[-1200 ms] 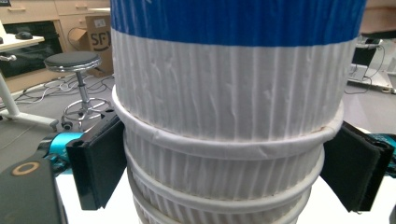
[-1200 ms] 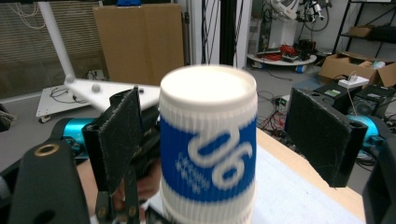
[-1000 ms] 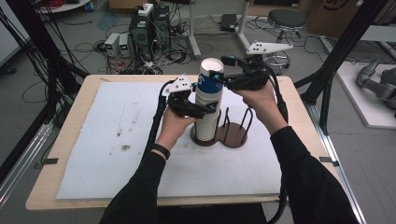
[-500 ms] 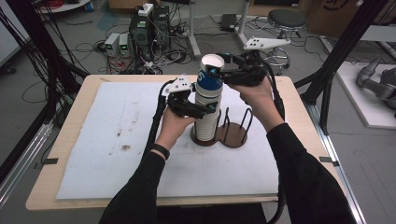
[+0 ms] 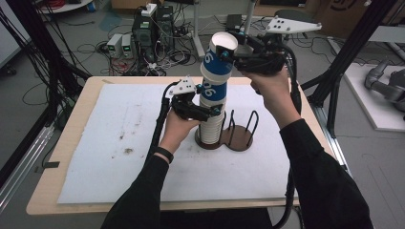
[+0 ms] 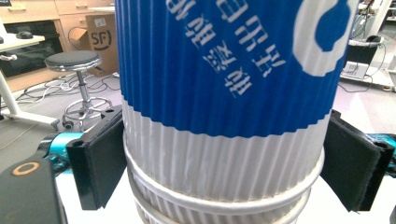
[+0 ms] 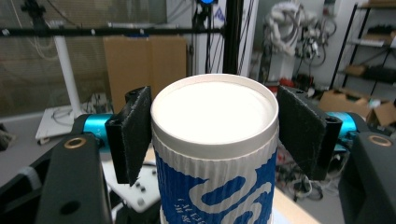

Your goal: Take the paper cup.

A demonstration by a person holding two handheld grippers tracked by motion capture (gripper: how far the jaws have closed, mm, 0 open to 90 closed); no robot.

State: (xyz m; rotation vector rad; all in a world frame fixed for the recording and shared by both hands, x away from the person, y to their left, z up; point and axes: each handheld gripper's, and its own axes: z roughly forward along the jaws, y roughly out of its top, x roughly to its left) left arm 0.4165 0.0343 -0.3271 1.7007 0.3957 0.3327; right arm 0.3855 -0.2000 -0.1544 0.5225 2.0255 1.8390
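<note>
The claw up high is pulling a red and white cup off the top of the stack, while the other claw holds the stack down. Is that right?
Almost. The top cup is blue and white, not red and white, as the right gripper view shows. The rest fits: the right claw grips it near its rim, and the left claw clamps the stack of cups lower down in the high view.

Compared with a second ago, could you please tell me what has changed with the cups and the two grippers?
The right gripper has lifted the top cup upward, partly out of the cup stack. The left gripper stays clamped on the stack, and the wooden holder has not shifted.
</note>
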